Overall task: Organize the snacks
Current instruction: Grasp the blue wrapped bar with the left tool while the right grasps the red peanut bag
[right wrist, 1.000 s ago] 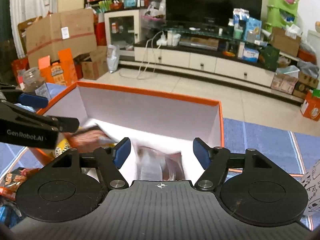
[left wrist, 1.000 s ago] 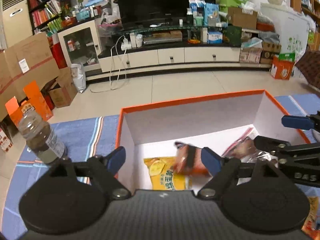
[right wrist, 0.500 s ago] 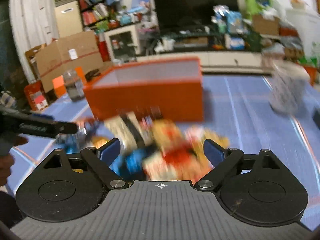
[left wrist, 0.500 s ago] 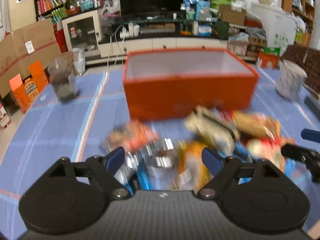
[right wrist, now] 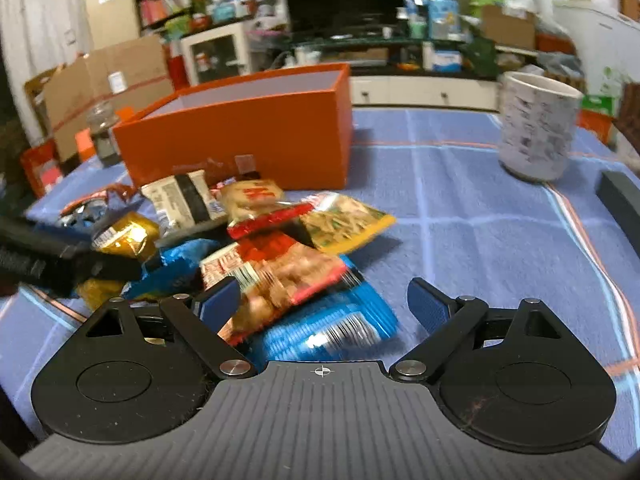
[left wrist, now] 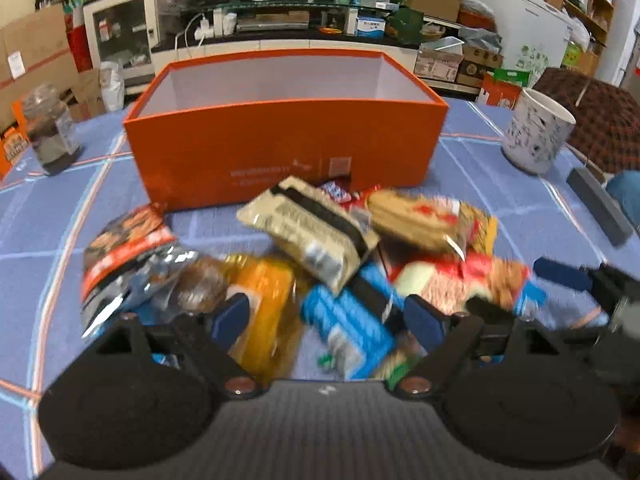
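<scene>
No legible text: print on the orange box (left wrist: 280,152) front and the snack packets (left wrist: 320,236) too blurred.

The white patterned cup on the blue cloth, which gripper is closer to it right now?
Right. The right gripper hangs over the near right side of the snack pile, the cup beyond it to the right. The left gripper is over the pile's left side, farther from the cup.

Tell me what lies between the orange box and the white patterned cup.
Nothing: between the orange box and the patterned cup only bare blue checked tablecloth shows. The right wrist view shows it best; the snack pile sits in front of the box instead.
</scene>
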`<move>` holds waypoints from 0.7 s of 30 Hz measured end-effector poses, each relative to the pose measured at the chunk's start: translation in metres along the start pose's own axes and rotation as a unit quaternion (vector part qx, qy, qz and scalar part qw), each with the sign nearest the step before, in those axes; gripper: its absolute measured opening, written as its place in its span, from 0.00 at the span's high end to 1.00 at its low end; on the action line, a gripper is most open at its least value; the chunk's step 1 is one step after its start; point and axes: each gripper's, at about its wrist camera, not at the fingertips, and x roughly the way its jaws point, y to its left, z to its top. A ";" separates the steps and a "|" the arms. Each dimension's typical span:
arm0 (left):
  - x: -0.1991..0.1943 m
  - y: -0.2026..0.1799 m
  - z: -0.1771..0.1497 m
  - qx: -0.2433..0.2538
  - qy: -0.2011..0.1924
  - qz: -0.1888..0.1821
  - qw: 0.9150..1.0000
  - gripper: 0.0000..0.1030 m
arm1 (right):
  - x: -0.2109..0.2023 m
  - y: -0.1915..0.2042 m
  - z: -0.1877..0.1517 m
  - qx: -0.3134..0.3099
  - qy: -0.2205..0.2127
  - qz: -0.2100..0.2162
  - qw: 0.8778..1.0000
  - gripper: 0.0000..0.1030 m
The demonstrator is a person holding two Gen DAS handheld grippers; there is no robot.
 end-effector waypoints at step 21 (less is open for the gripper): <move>-0.011 0.004 -0.047 0.035 0.032 -0.019 0.999 0.44 | -0.013 0.069 -0.017 -0.119 0.038 0.054 0.991 0.40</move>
